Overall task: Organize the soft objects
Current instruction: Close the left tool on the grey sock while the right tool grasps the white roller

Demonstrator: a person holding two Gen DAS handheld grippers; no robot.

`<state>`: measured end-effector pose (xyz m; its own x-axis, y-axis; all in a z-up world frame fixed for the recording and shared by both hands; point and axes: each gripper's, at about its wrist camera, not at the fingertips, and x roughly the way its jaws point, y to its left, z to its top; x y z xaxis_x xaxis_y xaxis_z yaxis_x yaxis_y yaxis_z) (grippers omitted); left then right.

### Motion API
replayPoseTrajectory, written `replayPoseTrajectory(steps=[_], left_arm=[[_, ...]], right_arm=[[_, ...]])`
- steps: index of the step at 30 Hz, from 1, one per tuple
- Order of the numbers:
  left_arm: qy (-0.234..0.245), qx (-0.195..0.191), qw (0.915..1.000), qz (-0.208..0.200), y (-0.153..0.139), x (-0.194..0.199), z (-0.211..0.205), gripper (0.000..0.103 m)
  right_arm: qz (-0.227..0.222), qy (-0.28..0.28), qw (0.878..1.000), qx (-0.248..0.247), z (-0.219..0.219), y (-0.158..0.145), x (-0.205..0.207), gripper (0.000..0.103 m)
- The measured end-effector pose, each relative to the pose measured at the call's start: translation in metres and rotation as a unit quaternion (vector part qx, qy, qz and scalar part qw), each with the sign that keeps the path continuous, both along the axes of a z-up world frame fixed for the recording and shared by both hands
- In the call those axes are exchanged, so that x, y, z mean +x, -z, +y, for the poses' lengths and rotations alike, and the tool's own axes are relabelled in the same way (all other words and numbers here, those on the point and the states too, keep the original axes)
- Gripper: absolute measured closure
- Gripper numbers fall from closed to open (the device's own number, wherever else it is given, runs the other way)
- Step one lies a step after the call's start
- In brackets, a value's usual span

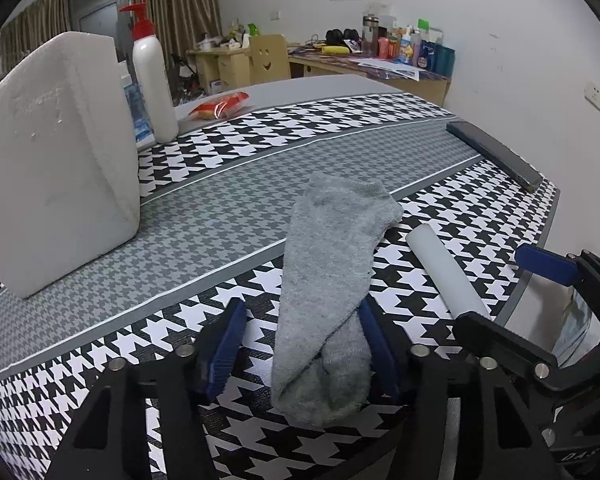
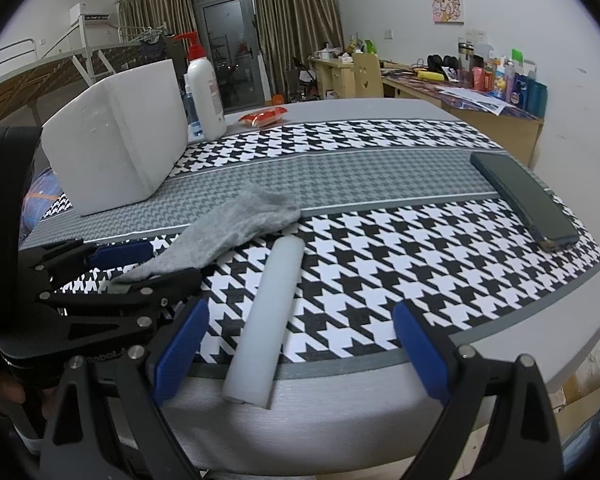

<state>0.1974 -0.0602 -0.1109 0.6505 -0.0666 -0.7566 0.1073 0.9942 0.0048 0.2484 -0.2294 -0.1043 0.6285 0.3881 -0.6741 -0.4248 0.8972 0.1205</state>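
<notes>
Only right wrist view shows foam roll (image 2: pixel 266 320) overhanging table (image 2: pixel 340 412).

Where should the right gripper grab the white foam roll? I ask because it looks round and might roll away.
Grip the white foam roll across its middle, coming from its near end along its length, as the open right gripper already straddles it. It lies flat, pointing away, so the fingers close on its curved sides.
</notes>
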Motion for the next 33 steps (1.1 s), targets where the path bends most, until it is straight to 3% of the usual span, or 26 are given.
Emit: replayPoseTrajectory(steps=[6, 10, 17, 22, 33], left_arm=[[-0.001, -0.005, 1.0, -0.001, -0.001, -0.001, 0.002, 0.064], [0.0, -0.014, 0.9999, -0.003, -0.002, -0.003, 0.004, 0.083], [0.004, -0.022, 0.9997, -0.005, -0.002, -0.004, 0.006, 0.089], [0.004, -0.019, 0.9998, -0.009, -0.004, -0.007, 0.005, 0.089], [0.008, -0.016, 0.9998, -0.013, -0.008, -0.013, 0.006, 0.089]], right_arm=[[0.0, -0.007, 1.0, 0.001, 0.006, -0.001, 0.0, 0.007], [0.001, -0.01, 1.0, -0.004, 0.011, 0.001, 0.0, 0.007], [0.002, -0.008, 1.0, -0.014, 0.014, 0.004, 0.0, 0.008], [0.004, -0.006, 1.0, -0.024, 0.016, 0.006, -0.002, 0.03], [-0.008, -0.014, 0.998, -0.062, 0.027, 0.004, -0.011, 0.067]])
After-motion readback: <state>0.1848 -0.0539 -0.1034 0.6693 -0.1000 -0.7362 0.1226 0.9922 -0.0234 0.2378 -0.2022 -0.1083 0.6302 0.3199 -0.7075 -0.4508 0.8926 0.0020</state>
